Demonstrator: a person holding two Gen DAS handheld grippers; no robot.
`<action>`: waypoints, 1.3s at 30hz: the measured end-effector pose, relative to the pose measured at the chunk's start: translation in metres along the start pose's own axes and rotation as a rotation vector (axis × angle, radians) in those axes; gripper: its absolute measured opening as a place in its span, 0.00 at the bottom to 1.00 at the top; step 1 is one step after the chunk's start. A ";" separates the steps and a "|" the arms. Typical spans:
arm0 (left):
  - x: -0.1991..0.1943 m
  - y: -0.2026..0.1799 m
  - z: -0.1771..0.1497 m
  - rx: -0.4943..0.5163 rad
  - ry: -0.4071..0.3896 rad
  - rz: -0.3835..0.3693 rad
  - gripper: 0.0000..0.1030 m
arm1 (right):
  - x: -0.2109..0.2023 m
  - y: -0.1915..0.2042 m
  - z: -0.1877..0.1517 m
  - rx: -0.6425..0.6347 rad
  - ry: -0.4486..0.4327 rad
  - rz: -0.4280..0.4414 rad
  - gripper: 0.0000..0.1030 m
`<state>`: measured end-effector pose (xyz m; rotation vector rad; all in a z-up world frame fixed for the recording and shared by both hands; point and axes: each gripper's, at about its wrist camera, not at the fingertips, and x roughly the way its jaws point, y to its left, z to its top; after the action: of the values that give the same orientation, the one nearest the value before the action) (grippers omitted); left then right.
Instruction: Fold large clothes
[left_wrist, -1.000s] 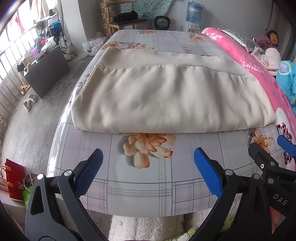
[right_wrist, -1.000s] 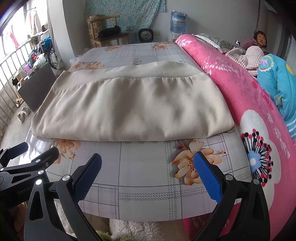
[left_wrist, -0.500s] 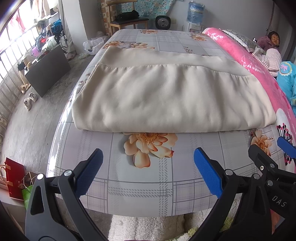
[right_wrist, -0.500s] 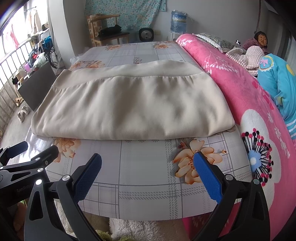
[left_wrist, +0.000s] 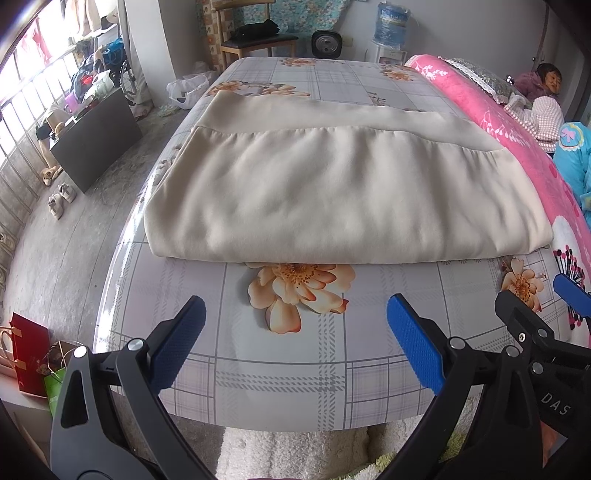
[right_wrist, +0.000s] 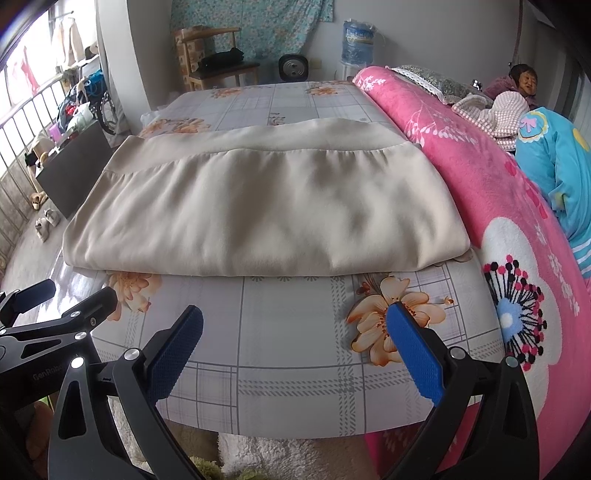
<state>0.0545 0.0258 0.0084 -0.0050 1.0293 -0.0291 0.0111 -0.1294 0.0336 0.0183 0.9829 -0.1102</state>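
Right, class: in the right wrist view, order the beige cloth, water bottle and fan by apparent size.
1. Beige cloth, by far the largest.
2. Water bottle.
3. Fan.
Bottle and fan stand far back, so their true sizes are unsure.

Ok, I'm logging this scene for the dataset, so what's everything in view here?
Folded garment: one, beige, middle of the bed.
Bedsheet: one, grey plaid with orange flowers, under the garment.
Blanket: one, pink floral, along the bed's right side.
Chair: one, wooden, beyond the bed.
Water jug: one, blue, by the far wall.
Person: one, far right.
Left gripper: one, black with blue pads, open.
Right gripper: one, black with blue pads, open.
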 end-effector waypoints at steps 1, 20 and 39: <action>0.000 0.000 0.000 0.000 0.000 0.000 0.92 | 0.000 0.001 0.000 0.000 0.001 -0.001 0.94; -0.001 0.002 -0.001 -0.004 -0.006 0.002 0.92 | 0.001 0.001 0.000 -0.009 0.000 0.003 0.94; -0.004 0.002 0.002 -0.007 -0.009 0.003 0.92 | 0.001 0.001 0.001 -0.012 0.003 0.005 0.94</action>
<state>0.0547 0.0282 0.0127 -0.0096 1.0199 -0.0231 0.0128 -0.1289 0.0333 0.0100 0.9860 -0.0997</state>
